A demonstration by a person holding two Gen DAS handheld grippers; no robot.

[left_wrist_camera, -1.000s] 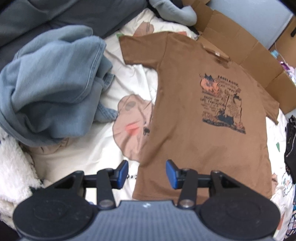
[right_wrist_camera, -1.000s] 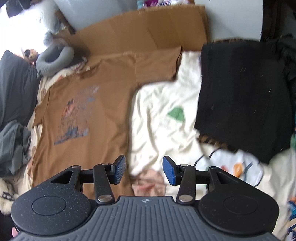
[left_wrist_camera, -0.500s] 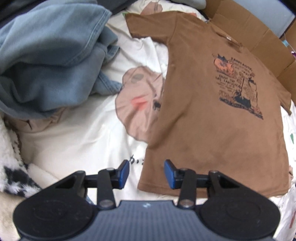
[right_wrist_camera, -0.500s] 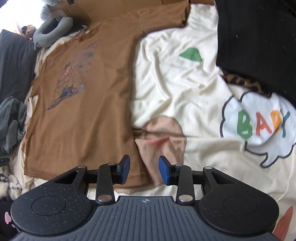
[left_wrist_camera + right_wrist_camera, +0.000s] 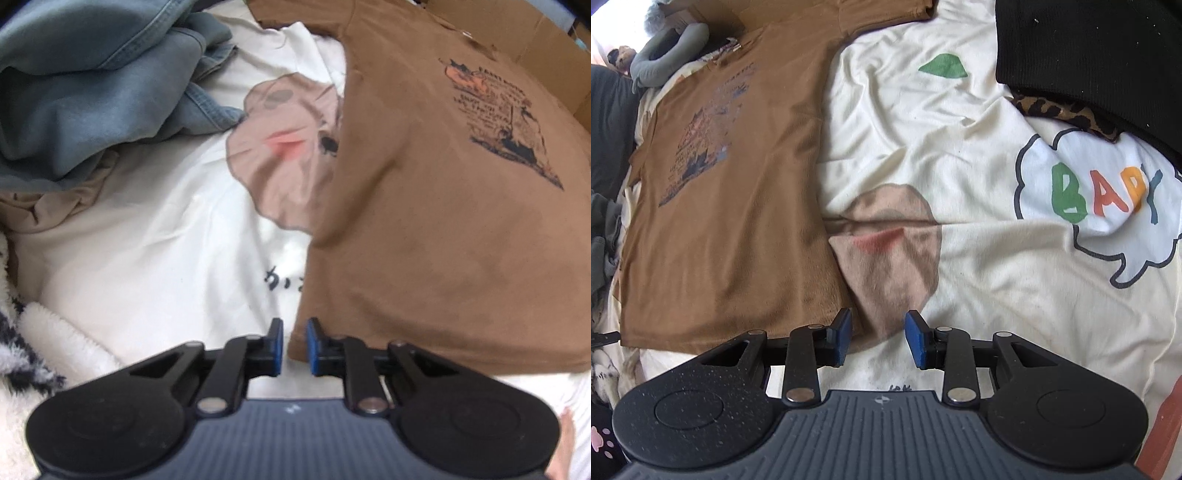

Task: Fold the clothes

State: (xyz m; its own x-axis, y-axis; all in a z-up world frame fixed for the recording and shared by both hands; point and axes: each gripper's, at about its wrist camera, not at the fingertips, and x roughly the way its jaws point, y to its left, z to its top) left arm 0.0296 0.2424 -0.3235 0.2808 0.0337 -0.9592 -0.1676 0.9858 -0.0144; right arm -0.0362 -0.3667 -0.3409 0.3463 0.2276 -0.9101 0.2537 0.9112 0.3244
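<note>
Basically brown t-shirt (image 5: 443, 221) lies flat, print up, on the cream printed bedsheet (image 5: 147, 240), hem nearest both cameras. Left gripper (image 5: 294, 346) sits at one hem corner, jaws have just been closing, now narrow, with the corner between them; pads not clearly pinching yet. Right gripper (image 5: 879, 339) sits at the other hem corner, jaws apart, straddling the shirt edge and sheet. Step: grabbing the hem for the first fold. Next likely needs both pinching cloth only, not sheet. Blue denim pile (image 5: 92, 92) and black garment (image 5: 1089, 55) lie off to the sides.
</note>
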